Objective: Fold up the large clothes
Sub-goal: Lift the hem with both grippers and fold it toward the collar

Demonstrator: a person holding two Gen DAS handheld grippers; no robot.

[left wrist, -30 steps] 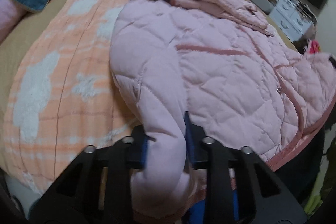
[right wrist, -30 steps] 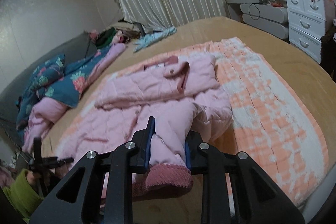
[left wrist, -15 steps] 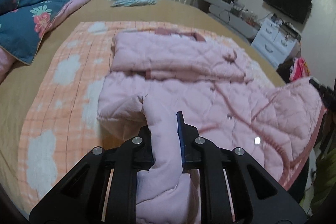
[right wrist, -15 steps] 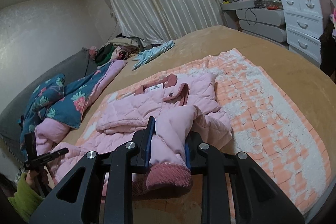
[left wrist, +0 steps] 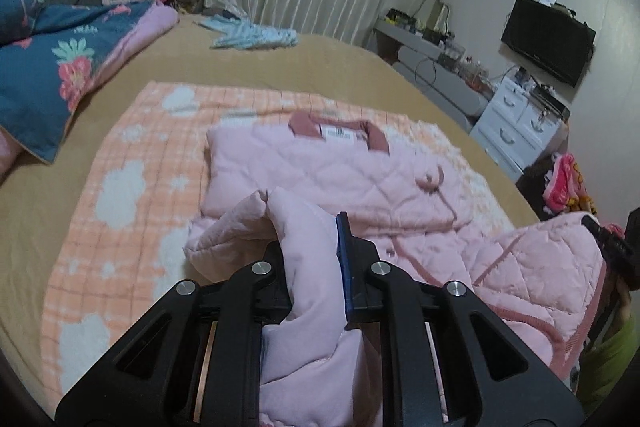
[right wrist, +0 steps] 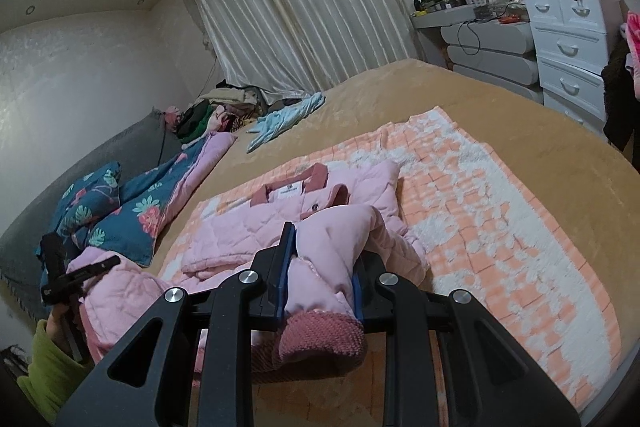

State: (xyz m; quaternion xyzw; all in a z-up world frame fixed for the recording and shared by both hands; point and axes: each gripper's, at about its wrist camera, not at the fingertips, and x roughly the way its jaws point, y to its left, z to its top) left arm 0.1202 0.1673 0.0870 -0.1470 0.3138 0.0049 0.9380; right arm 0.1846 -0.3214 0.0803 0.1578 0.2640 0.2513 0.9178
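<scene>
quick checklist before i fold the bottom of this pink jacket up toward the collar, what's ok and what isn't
1. Left hand-held gripper shut on the jacket: ok, pink fabric fills the gap between its fingers.
2. Right hand-held gripper shut on the jacket: ok, it clamps a sleeve just above the knitted cuff.
3. Collar end lying flat on the checked blanket: ok.
4. Upper part already folded neatly: ok, a sleeve lies across it.
5. Fabric between the grippers taut: not ok, it bunches up near the left gripper.
6. Hem edges lined up: cannot tell.
</scene>
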